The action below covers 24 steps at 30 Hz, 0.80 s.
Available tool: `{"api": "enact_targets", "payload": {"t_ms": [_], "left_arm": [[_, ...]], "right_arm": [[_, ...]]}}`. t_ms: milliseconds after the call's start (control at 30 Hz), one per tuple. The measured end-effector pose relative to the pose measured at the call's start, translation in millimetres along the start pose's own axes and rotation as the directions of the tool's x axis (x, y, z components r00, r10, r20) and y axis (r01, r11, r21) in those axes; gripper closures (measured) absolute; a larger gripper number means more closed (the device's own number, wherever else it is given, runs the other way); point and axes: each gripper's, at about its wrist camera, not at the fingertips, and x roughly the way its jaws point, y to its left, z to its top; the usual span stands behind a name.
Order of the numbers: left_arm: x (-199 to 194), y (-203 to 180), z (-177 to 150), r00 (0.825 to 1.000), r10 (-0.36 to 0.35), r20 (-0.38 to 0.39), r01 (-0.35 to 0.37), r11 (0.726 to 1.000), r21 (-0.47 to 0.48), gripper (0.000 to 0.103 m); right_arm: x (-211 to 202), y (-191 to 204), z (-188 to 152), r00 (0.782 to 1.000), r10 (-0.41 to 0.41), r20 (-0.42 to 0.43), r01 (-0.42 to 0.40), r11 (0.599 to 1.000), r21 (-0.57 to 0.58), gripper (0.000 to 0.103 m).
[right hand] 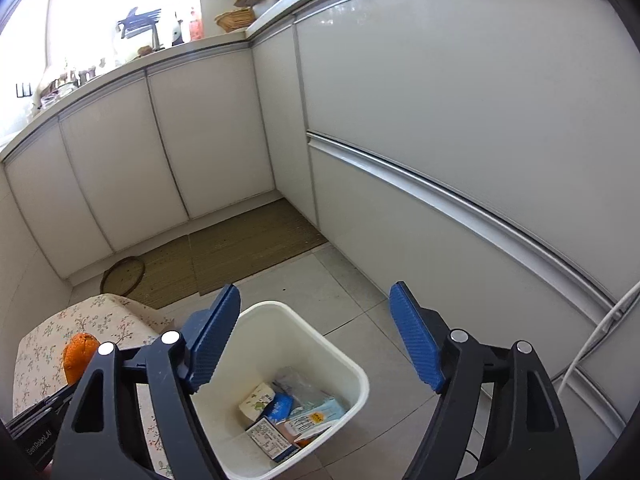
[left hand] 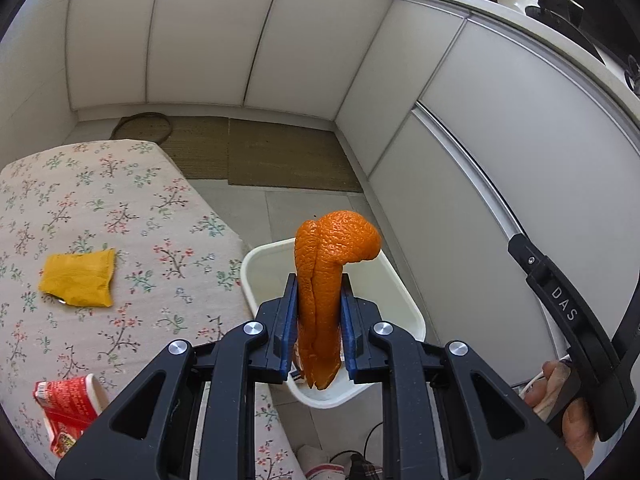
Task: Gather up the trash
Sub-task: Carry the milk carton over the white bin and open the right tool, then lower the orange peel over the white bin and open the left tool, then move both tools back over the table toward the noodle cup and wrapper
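My left gripper (left hand: 319, 292) is shut on a long strip of orange peel (left hand: 328, 276), which stands up between the blue pads over the white trash bin (left hand: 400, 292). In the right wrist view the same peel (right hand: 80, 354) shows at the left edge, over the floral table (right hand: 44, 352). My right gripper (right hand: 316, 328) hangs open above the bin (right hand: 304, 336) with nothing between its fingers. Several wrappers and small packets (right hand: 288, 412) lie at the bin's bottom. On the table (left hand: 132, 216) lie a yellow packet (left hand: 78, 278) and a red cup (left hand: 68, 408).
White cabinet doors (right hand: 440, 120) close in the corner behind and to the right of the bin. Woven mats (left hand: 280, 156) cover the floor by the cabinets. A white cable (right hand: 592, 344) hangs at the right. A person's hand (left hand: 560, 404) holds the other gripper's handle.
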Motion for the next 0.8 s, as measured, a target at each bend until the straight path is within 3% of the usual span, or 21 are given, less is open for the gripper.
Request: {"api": "enact_targets", "payload": {"t_ms": [267,400,533,700,767,800], "left_arm": [[36.0,-28.0,-11.6,0.996,-0.072,-0.048,0.076,0.993,0.087,0.082],[41.0,-35.7,-15.2,0.998,-0.058,-0.030,0.062,0.989,0.131,0.077],[40.1,-36.8,-13.7,0.999,-0.039,-0.012,0.040,0.990,0.137,0.058],[38.4,-26.6,-9.5,1.000,0.009,-0.008,-0.008,0.994,0.107,0.044],[36.2,-22.6,-8.5,0.999,0.039,-0.003,-0.039,0.995,0.095,0.032],[34.0,-19.9,-7.9,0.998,0.066,0.007,-0.067,0.994,0.086,0.019]], "right_arm": [[9.5,-35.1,0.6,0.996,-0.087,-0.013,0.088,0.996,0.029,0.019],[9.1,-35.4,-2.2,0.994,-0.108,-0.005,0.108,0.994,0.004,0.018],[8.1,-29.0,-4.3,0.992,-0.124,0.003,0.124,0.992,-0.027,0.015],[4.7,-22.1,-6.7,0.991,-0.136,0.017,0.136,0.989,-0.051,0.012],[2.9,-16.6,-7.7,0.990,-0.141,0.028,0.143,0.988,-0.064,0.008],[1.5,-13.3,-8.6,0.989,-0.142,0.034,0.144,0.987,-0.072,0.008]]}}
